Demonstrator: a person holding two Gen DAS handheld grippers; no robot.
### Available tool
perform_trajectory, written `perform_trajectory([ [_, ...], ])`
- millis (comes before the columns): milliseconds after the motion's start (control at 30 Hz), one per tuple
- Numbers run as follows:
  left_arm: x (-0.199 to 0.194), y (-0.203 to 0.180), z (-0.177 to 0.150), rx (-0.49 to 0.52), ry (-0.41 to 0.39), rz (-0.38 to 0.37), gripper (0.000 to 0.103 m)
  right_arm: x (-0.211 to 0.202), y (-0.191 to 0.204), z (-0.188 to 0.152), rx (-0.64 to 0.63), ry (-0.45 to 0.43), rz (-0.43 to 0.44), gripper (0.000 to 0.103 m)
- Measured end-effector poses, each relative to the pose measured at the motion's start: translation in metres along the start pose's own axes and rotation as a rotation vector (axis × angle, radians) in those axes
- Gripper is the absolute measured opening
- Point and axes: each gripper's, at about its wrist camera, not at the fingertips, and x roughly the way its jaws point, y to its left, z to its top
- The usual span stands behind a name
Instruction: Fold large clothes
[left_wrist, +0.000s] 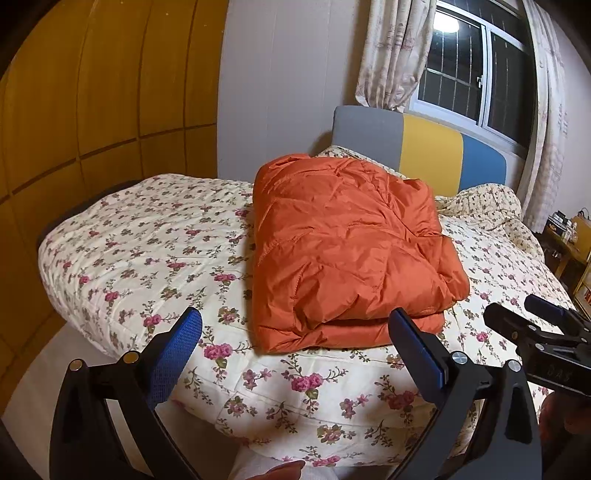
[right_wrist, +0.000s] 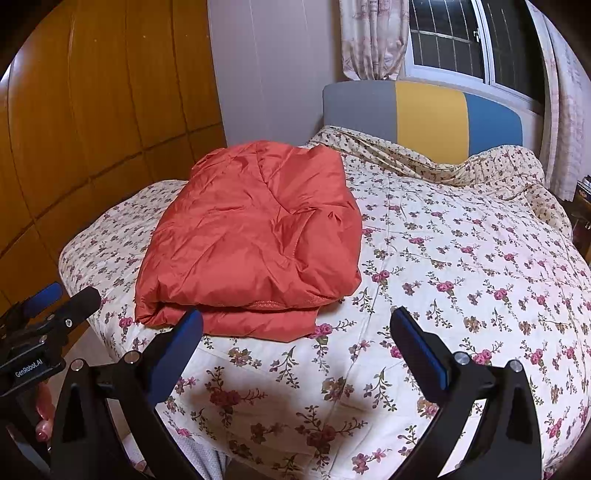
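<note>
An orange puffer jacket lies folded into a thick rectangular bundle on the floral bed cover; the right wrist view shows the jacket left of centre. My left gripper hovers open just short of the bundle's near edge, nothing between its blue pads. My right gripper is open too, over the bare floral cover to the right of the jacket's near corner. Each gripper shows in the other's view: the right one at the right edge, the left one at the left edge.
A grey, yellow and blue headboard stands at the far end under a curtained window. Wooden wardrobe panels line the left side. A rumpled sheet lies by the headboard. A cluttered side table sits far right.
</note>
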Motion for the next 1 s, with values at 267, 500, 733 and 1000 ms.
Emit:
perform_trajectory([
  [267, -0.0013, -0.0032, -0.0007, 0.006, -0.001, -0.016, 0.100, -0.0003, 0.0001, -0.0003, 0.001, 0.000, 0.003, 0.101],
  [500, 0.0013, -0.0035, -0.0024, 0.005, 0.010, -0.018, 0.100, 0.0004, 0.0005, -0.0006, 0.006, 0.005, 0.005, 0.101],
  [733, 0.0025, -0.0037, -0.0031, 0.005, 0.015, -0.019, 0.100, 0.0013, 0.0005, -0.0007, 0.005, 0.009, 0.006, 0.101],
  [1000, 0.0043, -0.0042, -0.0043, 0.003, 0.021, -0.023, 0.100, 0.0018, -0.0005, -0.0010, 0.009, 0.013, 0.008, 0.101],
])
